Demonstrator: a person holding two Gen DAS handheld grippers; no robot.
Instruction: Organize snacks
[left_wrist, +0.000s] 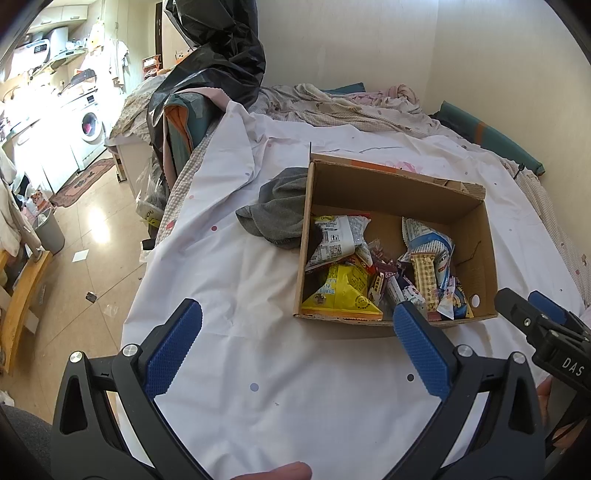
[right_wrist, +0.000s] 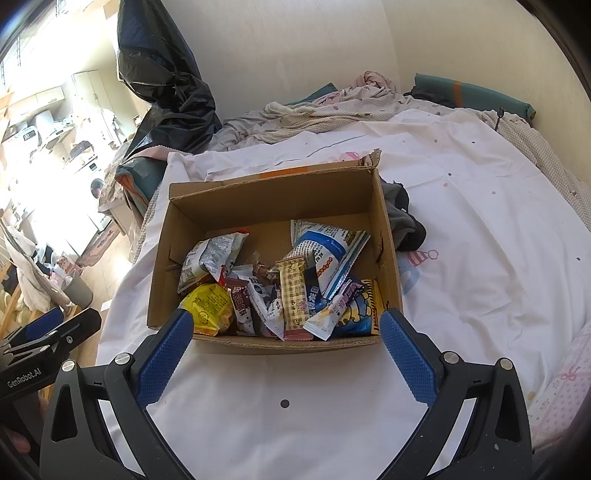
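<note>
Our left tongs (left_wrist: 297, 325) hang over the white sheet (left_wrist: 258, 354) with the jaws spread wide and nothing between them; our right tongs (right_wrist: 286, 332) are the same, wide apart and empty. In the left wrist view the right tool shows at the right edge, and in the right wrist view the left tool shows at the lower left, so the two sit side by side, short of the box (right_wrist: 273, 199).

The snacks lie in a loose heap inside that open cardboard box on the bed. We can pick out a yellow packet (right_wrist: 210, 306) at the near left corner, a grey-white bag (right_wrist: 207, 258) behind it, a tan wafer bar (right_wrist: 293, 295) across the middle, a blue and white bag (right_wrist: 325, 254) toward the far right, and several small wrappers jumbled between. A grey cloth (left_wrist: 280, 210) lies on the sheet against the outer side of the box.

We judge the task to be near done or just paused: every snack we can see is in the box, and none lies loose on the sheet. Whether the heap needs sorting, we cannot tell.

From the right tongs the box is straight ahead, its near wall just beyond the fingertips, with the yellow packet close to the left finger. From the left tongs the box sits ahead and to the right, its near wall just past the right fingertip.
</note>
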